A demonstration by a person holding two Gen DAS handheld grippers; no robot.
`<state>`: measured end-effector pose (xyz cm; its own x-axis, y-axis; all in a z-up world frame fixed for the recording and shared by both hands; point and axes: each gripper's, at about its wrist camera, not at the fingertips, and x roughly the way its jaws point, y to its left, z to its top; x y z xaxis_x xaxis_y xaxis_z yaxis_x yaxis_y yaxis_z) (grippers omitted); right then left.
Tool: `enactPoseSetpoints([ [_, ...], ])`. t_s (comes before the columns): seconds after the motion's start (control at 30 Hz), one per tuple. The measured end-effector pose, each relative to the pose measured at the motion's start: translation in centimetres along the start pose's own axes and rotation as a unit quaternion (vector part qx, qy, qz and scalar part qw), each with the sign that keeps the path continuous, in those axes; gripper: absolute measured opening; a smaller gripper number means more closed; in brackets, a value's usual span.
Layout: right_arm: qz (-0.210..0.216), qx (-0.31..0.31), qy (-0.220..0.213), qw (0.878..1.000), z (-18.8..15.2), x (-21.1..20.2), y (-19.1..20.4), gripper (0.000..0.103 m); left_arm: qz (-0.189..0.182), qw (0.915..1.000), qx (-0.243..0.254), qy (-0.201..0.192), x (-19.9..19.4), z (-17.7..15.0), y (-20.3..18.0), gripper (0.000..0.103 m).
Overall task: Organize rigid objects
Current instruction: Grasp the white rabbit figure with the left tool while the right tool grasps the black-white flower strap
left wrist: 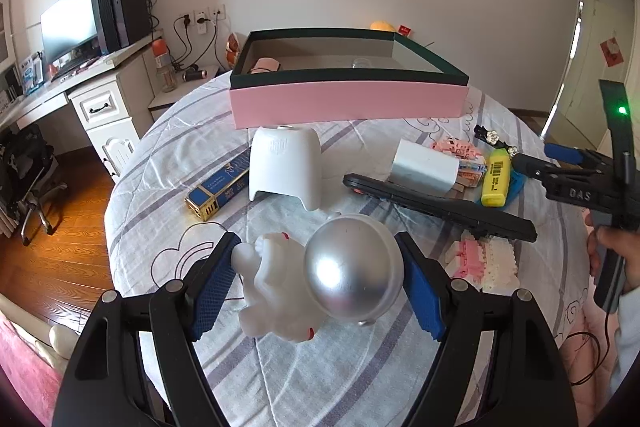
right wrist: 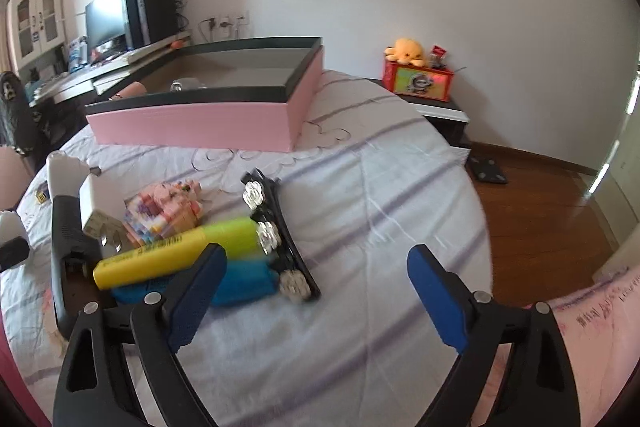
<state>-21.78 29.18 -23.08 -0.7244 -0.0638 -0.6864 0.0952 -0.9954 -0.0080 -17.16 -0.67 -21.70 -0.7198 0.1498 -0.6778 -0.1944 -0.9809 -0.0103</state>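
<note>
Both tools, left [left wrist: 318, 281] straddling the astronaut figure [left wrist: 320, 283], right [right wrist: 318, 285] gaping.

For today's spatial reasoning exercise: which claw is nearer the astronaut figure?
Left. The left claw brackets the astronaut figure; the right claw, open, hovers by the yellow highlighter.

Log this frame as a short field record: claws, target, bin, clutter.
left claw: open, pads either side of the astronaut figurine, contact unclear
right claw: open, nothing between its pads
bin: pink box, dark rim, far side of the bed
clutter: yellow highlighter, black hair clip, white charger, black remote, pink block model
</note>
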Motion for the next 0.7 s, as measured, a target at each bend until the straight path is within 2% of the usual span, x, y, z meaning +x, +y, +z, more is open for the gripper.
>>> enactPoseSetpoints([
  [0.03,0.001,-0.002,0.007,1.0,0.3,0.3,0.0,0.087,0.0,1.0,0.001,0.0,0.0,0.0,0.0,0.079],
  [0.1,0.0,-0.009,0.019,1.0,0.8,1.2,-0.1,0.072,0.0,1.0,0.001,0.001,0.1,0.0,0.1,0.079],
  [0.23,0.004,-0.02,0.043,0.999,1.5,2.6,-0.2,0.063,-0.001,1.0,0.0,0.003,0.3,0.0,0.1,0.079],
  [0.3,0.005,-0.027,0.049,0.998,1.7,3.1,-0.2,0.05,-0.001,1.0,-0.001,0.003,0.3,0.0,0.1,0.079],
  [0.43,0.014,-0.032,0.053,0.998,1.8,3.5,-0.4,0.035,-0.003,1.0,-0.002,0.004,0.5,0.1,0.1,0.079],
  [0.5,0.012,-0.039,0.057,0.998,1.7,3.3,-0.3,0.023,-0.002,1.0,0.0,0.003,0.5,0.2,0.1,0.079],
  [0.57,0.007,-0.04,0.06,0.997,1.5,3.0,-0.3,0.018,-0.002,1.0,0.001,0.004,0.5,0.2,0.1,0.079],
  [0.7,0.015,-0.031,0.06,0.998,1.5,3.1,-0.5,0.019,-0.003,1.0,0.0,0.004,0.6,0.1,0.1,0.079],
])
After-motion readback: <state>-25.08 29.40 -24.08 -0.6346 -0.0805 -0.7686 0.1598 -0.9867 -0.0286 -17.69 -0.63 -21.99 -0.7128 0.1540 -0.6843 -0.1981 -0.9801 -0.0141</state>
